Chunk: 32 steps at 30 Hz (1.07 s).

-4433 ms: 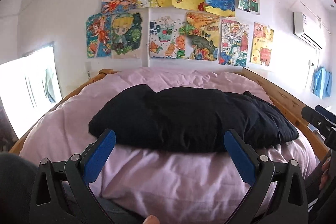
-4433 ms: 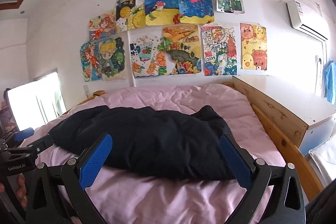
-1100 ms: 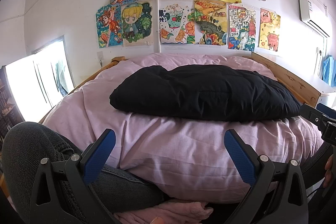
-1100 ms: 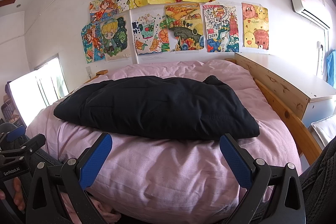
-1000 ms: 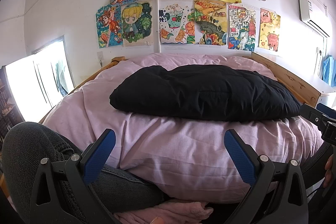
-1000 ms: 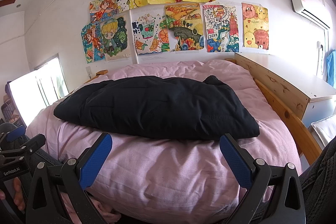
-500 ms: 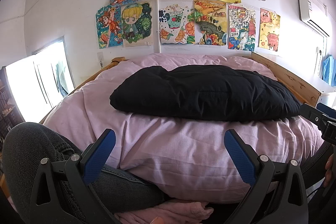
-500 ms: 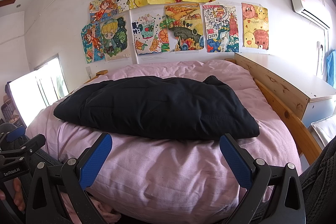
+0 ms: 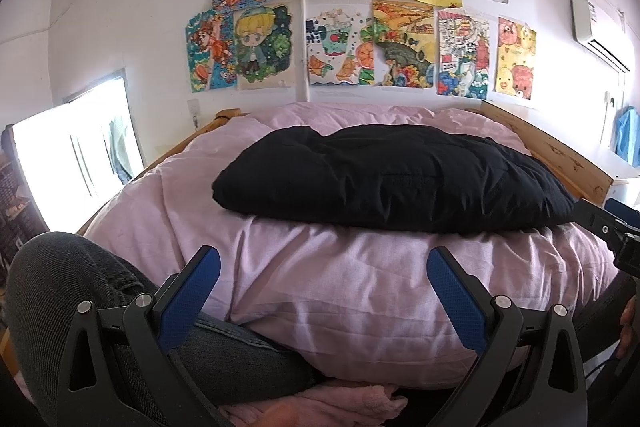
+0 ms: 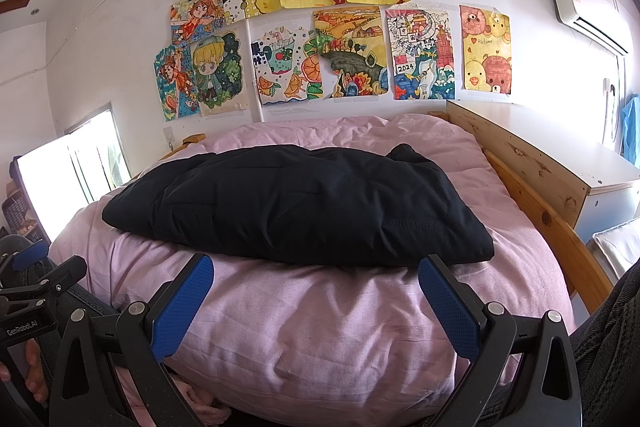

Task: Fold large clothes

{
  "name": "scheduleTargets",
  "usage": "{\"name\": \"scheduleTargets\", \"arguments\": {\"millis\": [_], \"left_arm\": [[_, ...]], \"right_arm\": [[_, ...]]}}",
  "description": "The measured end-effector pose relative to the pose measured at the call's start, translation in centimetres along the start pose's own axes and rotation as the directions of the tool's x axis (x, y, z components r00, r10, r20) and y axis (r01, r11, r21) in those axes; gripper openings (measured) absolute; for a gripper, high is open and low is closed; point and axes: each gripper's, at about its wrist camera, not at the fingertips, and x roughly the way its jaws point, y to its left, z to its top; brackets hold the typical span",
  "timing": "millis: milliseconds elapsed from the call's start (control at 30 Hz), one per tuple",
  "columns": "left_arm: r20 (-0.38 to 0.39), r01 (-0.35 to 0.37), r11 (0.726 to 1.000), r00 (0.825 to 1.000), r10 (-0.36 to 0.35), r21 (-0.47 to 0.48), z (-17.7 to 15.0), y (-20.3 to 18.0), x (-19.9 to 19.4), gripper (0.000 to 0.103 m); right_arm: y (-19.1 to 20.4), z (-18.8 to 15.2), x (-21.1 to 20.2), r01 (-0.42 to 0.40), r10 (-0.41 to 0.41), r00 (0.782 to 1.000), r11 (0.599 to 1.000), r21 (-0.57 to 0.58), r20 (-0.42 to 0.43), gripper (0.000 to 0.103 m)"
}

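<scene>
A black padded garment lies folded in a thick bundle on the pink duvet of the bed; it also shows in the right wrist view. My left gripper is open and empty, held back from the bed's near edge, short of the garment. My right gripper is open and empty too, just in front of the garment's near edge without touching it. Each gripper shows at the edge of the other's view.
The bed has a wooden frame on the right, with a white cabinet beyond it. Drawings cover the wall. A bright window is on the left. The person's knee is at lower left.
Since 4.4 s ago both grippers have drawn back and lower from the bed, so the garment sits farther off. Over the last second nothing has visibly moved.
</scene>
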Motion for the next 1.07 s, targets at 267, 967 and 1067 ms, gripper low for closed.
{"name": "scheduleTargets", "arguments": {"millis": [267,967,1067], "left_arm": [[0.0,-0.015,1.0,1.0,0.015,-0.006,0.03,0.45,-0.07,0.102],[-0.001,-0.015,1.0,1.0,0.015,0.0,-0.01,0.82,0.0,0.102],[-0.001,-0.015,1.0,1.0,0.015,0.001,-0.03,0.74,-0.02,0.102]], "right_arm": [[0.0,0.0,0.01,0.0,0.0,1.0,1.0,0.001,0.0,0.103],[0.01,0.01,0.0,0.0,0.0,1.0,1.0,0.002,0.0,0.103],[0.0,0.01,0.02,0.0,0.0,1.0,1.0,0.002,-0.002,0.103]]}}
